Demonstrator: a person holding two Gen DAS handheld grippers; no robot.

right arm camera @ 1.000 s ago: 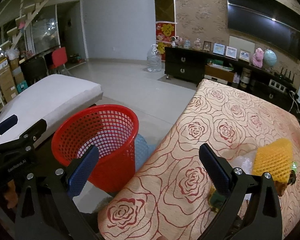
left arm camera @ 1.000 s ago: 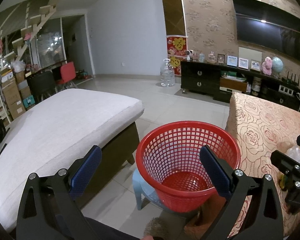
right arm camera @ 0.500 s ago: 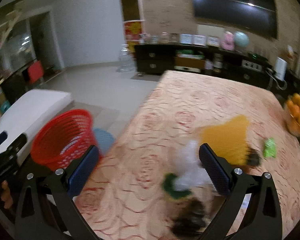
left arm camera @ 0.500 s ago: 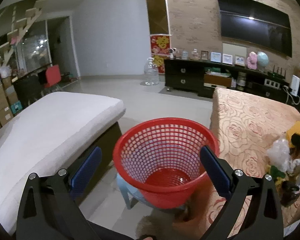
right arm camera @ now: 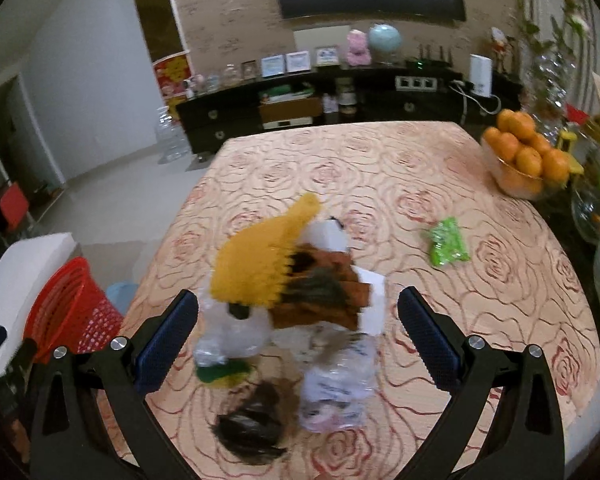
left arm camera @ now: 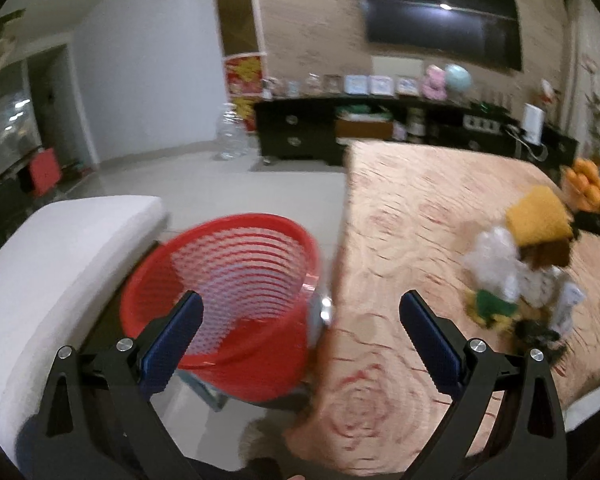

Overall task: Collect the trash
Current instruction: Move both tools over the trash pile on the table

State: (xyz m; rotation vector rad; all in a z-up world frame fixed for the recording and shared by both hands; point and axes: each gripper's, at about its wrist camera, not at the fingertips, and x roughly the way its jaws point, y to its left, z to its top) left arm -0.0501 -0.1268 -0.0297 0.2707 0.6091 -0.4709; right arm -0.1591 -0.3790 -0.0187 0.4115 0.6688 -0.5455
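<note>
A pile of trash lies on the rose-patterned tablecloth (right arm camera: 380, 168): yellow foam netting (right arm camera: 264, 264), a brown wrapper (right arm camera: 328, 296), clear plastic bags (right arm camera: 232, 332), a crumpled clear bottle (right arm camera: 336, 384) and a dark clump (right arm camera: 248, 432). A green wrapper (right arm camera: 446, 242) lies apart to the right. My right gripper (right arm camera: 298, 336) hangs open just over the pile, holding nothing. The red mesh basket (left arm camera: 228, 288) stands on a light blue stool beside the table's left edge. My left gripper (left arm camera: 300, 344) is open above the basket's right rim, empty. The pile (left arm camera: 516, 276) shows blurred at its right.
A bowl of oranges (right arm camera: 528, 160) and glassware (right arm camera: 596, 208) stand at the table's right edge. A white cushioned bench (left arm camera: 60, 264) lies left of the basket. A dark TV cabinet (right arm camera: 324, 108) lines the far wall, with a water jug (left arm camera: 232, 136) on the floor.
Both grippers swung right, from the basket toward the table. The trash pile now sits between the right gripper's fingers; the basket slid to the left in both views.
</note>
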